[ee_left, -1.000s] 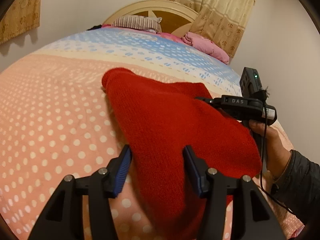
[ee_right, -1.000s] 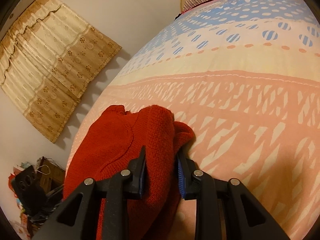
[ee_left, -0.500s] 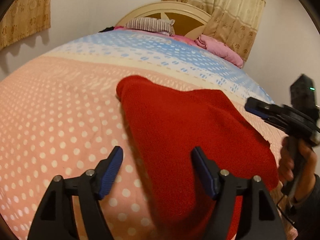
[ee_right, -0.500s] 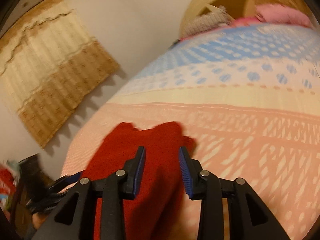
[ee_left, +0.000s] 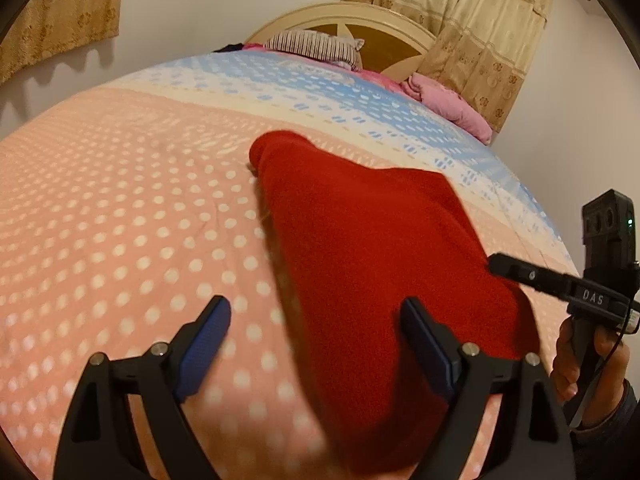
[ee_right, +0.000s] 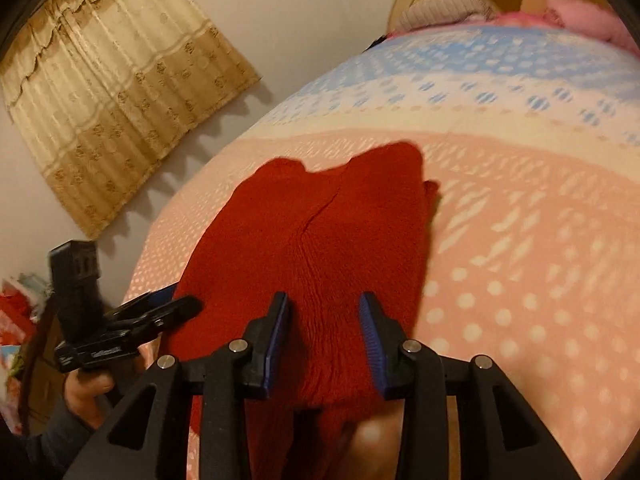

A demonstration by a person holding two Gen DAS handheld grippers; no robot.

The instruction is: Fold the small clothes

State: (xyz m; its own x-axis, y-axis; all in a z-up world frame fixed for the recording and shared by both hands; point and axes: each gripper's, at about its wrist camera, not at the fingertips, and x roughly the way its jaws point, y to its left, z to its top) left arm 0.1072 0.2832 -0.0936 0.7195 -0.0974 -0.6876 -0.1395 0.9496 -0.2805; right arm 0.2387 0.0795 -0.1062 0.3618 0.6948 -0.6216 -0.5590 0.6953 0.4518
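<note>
A red knit garment (ee_left: 360, 260) lies folded on the dotted bed cover (ee_left: 120, 220). My left gripper (ee_left: 316, 336) hovers low over its near end. The jaws are opening wide, and the cloth's left edge lies between them with neither pad touching it. In the right wrist view the same red garment (ee_right: 320, 232) is spread out below my right gripper (ee_right: 324, 336), whose pads stand apart above the knit, gripping nothing. The right gripper (ee_left: 496, 268) also shows at the garment's right edge, held by a hand (ee_left: 580, 360).
A striped pillow (ee_left: 316, 44) and a pink pillow (ee_left: 452, 108) lie by the wooden headboard (ee_left: 384, 36). Curtains (ee_right: 120, 92) hang on the walls. Clutter (ee_right: 16, 312) sits on the floor beside the bed. The bed cover (ee_right: 520, 240) stretches out around the garment.
The right gripper let go of the bunched red knit and drew back and up. The left jaws spread much wider. The garment has settled flatter on the bed.
</note>
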